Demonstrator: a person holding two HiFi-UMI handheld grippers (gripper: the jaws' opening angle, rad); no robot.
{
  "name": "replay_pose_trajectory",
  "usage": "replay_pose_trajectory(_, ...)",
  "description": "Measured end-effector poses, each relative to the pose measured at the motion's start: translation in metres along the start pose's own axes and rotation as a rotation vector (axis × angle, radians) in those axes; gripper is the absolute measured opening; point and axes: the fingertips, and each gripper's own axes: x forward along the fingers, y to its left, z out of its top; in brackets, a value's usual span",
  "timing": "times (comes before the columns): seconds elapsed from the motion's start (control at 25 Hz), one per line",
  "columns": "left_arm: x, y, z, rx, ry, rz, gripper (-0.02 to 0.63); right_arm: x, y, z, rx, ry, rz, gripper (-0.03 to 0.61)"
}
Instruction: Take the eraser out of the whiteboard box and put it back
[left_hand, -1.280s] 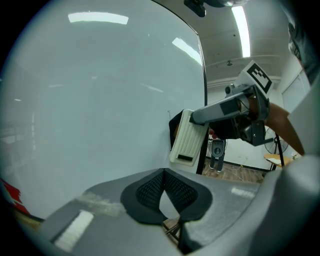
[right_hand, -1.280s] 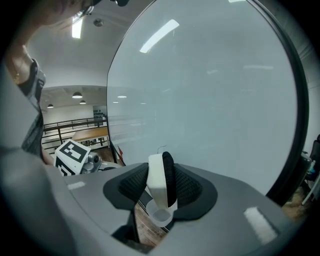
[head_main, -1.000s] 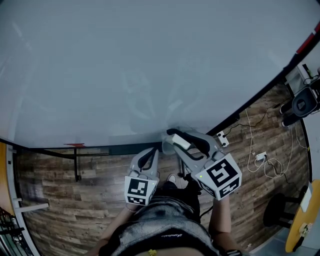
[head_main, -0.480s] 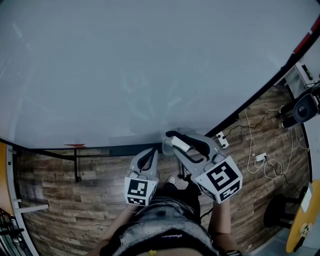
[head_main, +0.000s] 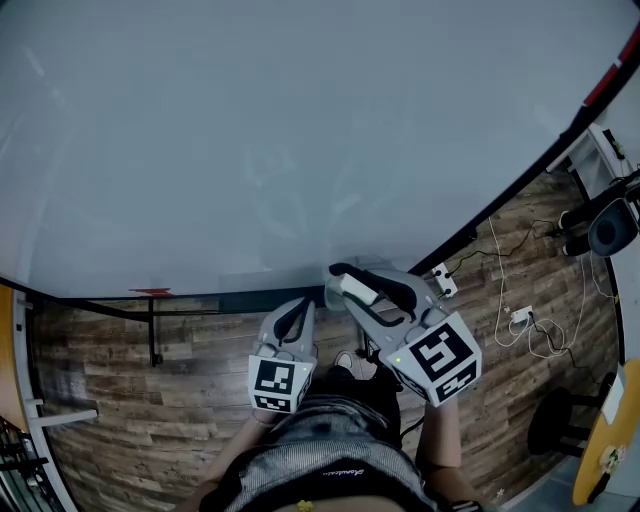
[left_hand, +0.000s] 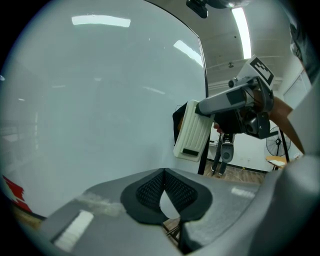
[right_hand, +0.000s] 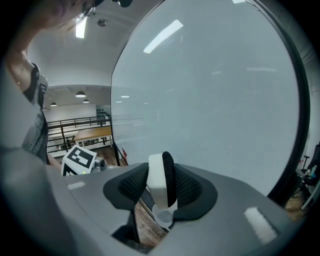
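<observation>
Little differs from a second ago: the right hand-held gripper (right_hand: 160, 185) still clamps the white eraser (head_main: 361, 290) edge-on between its pads, close to the lower edge of the whiteboard (head_main: 300, 130) and above the wooden floor (head_main: 150, 400). The left hand-held gripper (left_hand: 164, 173) stays just beside it, jaws closed together with nothing between them.

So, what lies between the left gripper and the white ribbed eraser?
Nothing: the left gripper view shows a bare gap between left gripper and white ribbed eraser, pale whiteboard behind.
</observation>
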Motion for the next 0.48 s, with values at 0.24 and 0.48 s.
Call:
replay_pose_trajectory(0.24, -0.0011, -0.0001, 0.0019, -0.01, 0.001, 0.003, 0.0, 0.0005, 0.0005, -0.0009, 0.004, 0.0, 0.002, 0.16)
replay_pose_trajectory(0.48, -0.0005, -0.0002, -0.0018, -0.004, 0.005, 0.004, 0.0, 0.0017, -0.001, -0.0034, 0.002, 0.007, 0.005, 0.16)
